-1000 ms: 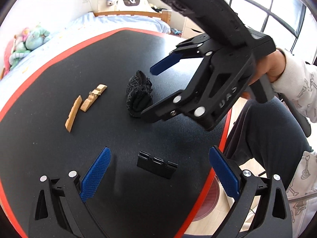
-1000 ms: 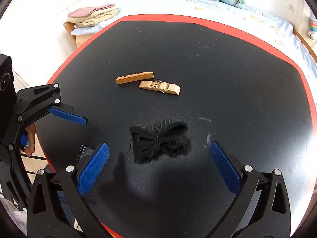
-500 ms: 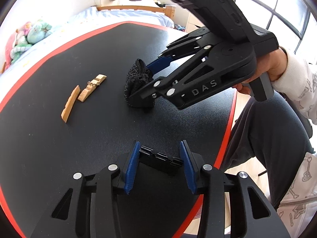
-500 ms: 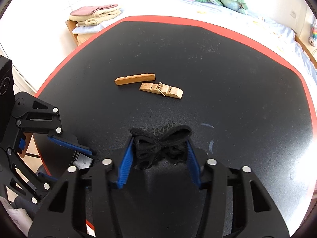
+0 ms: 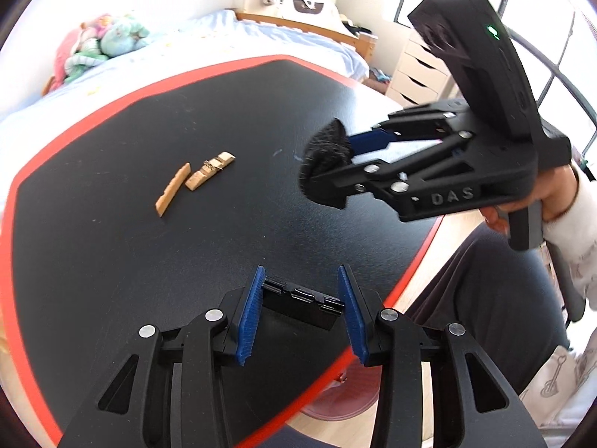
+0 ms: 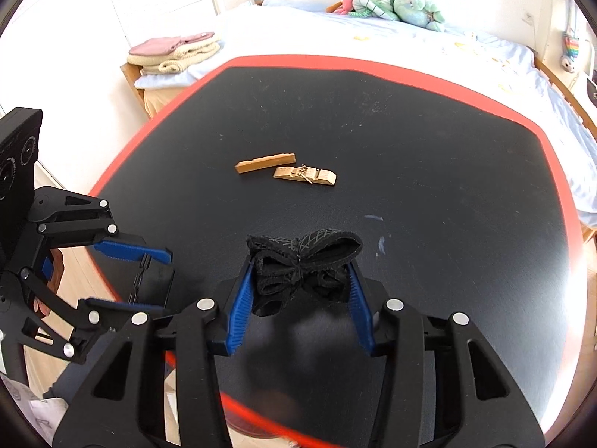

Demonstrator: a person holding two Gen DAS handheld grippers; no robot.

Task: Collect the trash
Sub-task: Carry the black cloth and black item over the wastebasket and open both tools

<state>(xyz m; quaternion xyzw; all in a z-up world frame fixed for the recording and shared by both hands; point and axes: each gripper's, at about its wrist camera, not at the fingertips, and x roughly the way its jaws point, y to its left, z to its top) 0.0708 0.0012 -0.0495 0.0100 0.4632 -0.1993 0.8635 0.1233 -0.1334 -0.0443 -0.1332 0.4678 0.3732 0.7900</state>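
The left hand-held gripper (image 5: 301, 308) is clamped on a flat black ribbed plastic piece (image 5: 300, 304); its blue pads press both ends. The jaws have just been closing onto it. The piece hangs above the near right edge of the black desk with a red border (image 5: 112, 261).

The right hand-held gripper (image 6: 298, 298) is clamped on a crumpled black mesh fabric bundle (image 6: 302, 272), its jaws likewise just closed, holding it above the desk.

Two tan wooden clothespin halves (image 6: 285, 170) lie just beside each other near the middle of the desk, well apart from both grippers.
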